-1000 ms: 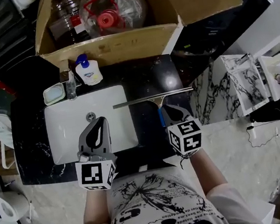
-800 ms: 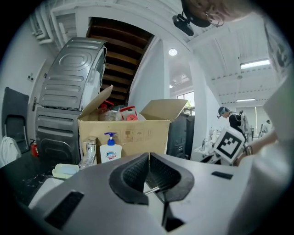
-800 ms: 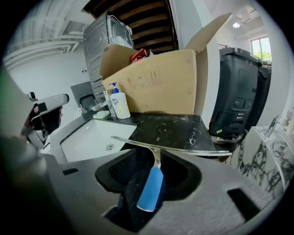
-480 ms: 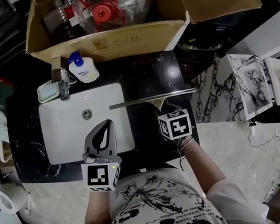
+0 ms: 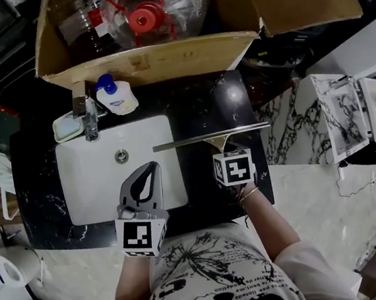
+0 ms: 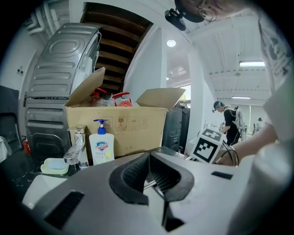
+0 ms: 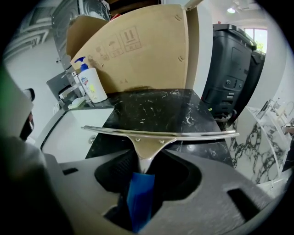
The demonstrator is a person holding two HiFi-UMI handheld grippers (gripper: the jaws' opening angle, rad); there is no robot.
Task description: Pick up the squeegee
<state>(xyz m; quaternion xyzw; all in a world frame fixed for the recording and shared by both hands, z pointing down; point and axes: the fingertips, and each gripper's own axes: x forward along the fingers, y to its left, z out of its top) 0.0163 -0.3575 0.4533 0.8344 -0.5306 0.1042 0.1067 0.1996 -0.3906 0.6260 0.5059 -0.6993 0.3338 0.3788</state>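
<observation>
The squeegee (image 5: 210, 137) lies on the black counter (image 5: 202, 103), its long metal blade reaching over the sink's right rim. In the right gripper view its blade (image 7: 158, 134) runs crosswise ahead, and its blue handle (image 7: 140, 197) lies between the jaws with gaps on both sides. My right gripper (image 5: 221, 154) points steeply down over the handle; its jaws are closing. My left gripper (image 5: 149, 168) hovers over the sink's near right part, shut and empty (image 6: 154, 176).
A white sink (image 5: 77, 195) fills the counter's left half, with a faucet (image 5: 89, 118), a soap dish (image 5: 68, 127) and a soap bottle (image 5: 118, 97) behind it. A large open cardboard box (image 5: 155, 57) stands at the back. Marbled white slabs (image 5: 308, 123) stand at the right.
My right gripper has dropped onto the squeegee's handle and tipped steeply down, its jaws now spread around it. The left gripper has sunk a little over the sink.
</observation>
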